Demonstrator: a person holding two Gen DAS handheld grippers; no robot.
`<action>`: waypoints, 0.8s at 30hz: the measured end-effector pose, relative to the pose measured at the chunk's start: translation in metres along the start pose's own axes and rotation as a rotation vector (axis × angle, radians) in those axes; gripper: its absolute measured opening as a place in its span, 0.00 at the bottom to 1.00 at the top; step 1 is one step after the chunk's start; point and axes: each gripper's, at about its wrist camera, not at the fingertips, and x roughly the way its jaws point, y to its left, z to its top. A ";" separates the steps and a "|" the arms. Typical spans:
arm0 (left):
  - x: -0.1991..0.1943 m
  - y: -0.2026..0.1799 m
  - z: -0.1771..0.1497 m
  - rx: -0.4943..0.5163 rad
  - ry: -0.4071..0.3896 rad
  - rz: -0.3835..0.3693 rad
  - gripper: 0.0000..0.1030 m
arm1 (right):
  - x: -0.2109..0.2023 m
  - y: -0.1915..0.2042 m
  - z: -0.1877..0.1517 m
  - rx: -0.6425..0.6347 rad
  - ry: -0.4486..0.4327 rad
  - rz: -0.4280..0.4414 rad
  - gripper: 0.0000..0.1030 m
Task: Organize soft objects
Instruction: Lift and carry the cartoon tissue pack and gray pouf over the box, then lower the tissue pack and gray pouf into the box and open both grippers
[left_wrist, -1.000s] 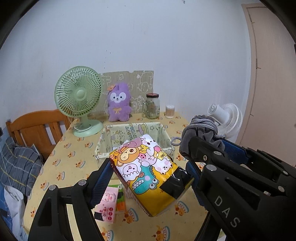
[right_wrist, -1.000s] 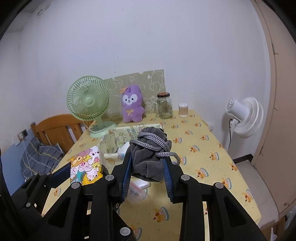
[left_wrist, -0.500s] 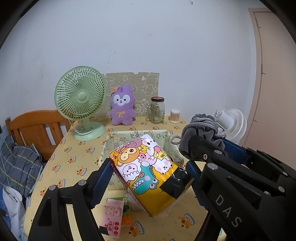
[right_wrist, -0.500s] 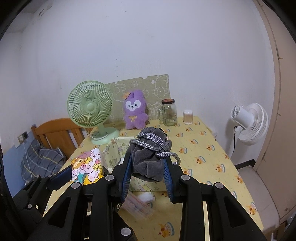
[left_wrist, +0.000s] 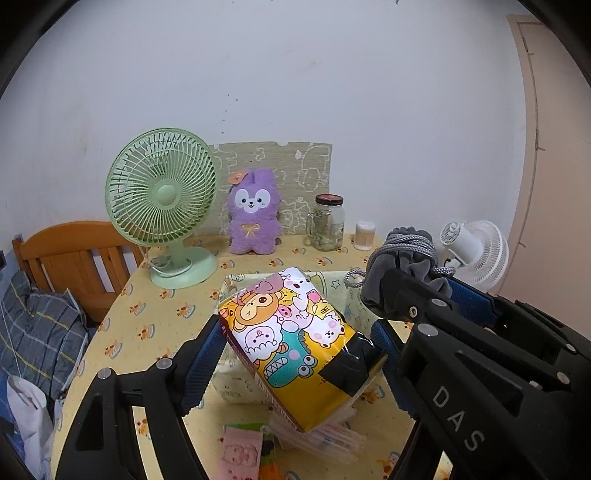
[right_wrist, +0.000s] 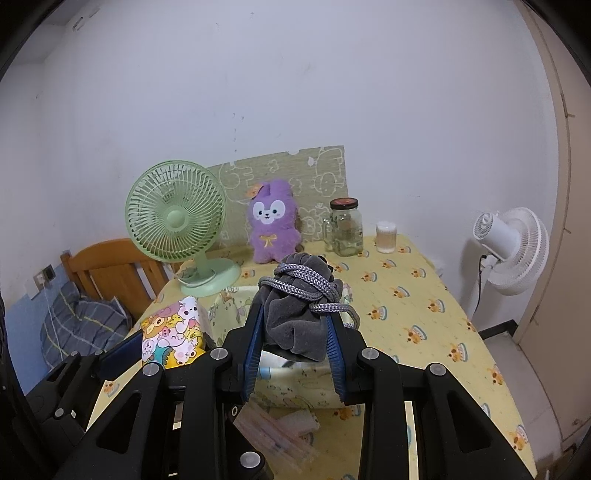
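My left gripper (left_wrist: 295, 332) is shut on a soft pack with cartoon animals (left_wrist: 295, 339), held tilted over the near part of a pale fabric basket (left_wrist: 236, 280). My right gripper (right_wrist: 295, 325) is shut on a grey drawstring pouch (right_wrist: 299, 317) wrapped in grey cord, held above the same basket (right_wrist: 295, 391). In the left wrist view the pouch (left_wrist: 406, 251) and the right gripper (left_wrist: 428, 288) sit just right of the pack. From the right wrist the pack (right_wrist: 173, 332) shows at the lower left. The basket's inside is mostly hidden.
A green desk fan (left_wrist: 162, 199), a purple plush (left_wrist: 253, 214), a glass jar (left_wrist: 328, 221) and a small white cup (left_wrist: 365, 234) stand along the table's back. Flat packets (left_wrist: 240, 450) lie in front of the basket. A wooden chair (left_wrist: 66, 251) is left, a white fan (left_wrist: 476, 251) right.
Both grippers have carried their loads forward over the table, toward the basket. The basket and the packets have slid lower in both views. Neither grip has changed.
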 end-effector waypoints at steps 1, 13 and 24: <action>0.002 0.000 0.001 0.001 -0.001 0.003 0.79 | 0.003 0.000 0.001 0.002 0.000 0.000 0.34; 0.035 0.012 0.012 -0.007 0.001 0.033 0.79 | 0.040 0.001 0.012 0.000 0.009 0.003 0.34; 0.067 0.022 0.015 -0.007 0.018 0.037 0.80 | 0.074 0.001 0.014 -0.003 0.029 0.007 0.34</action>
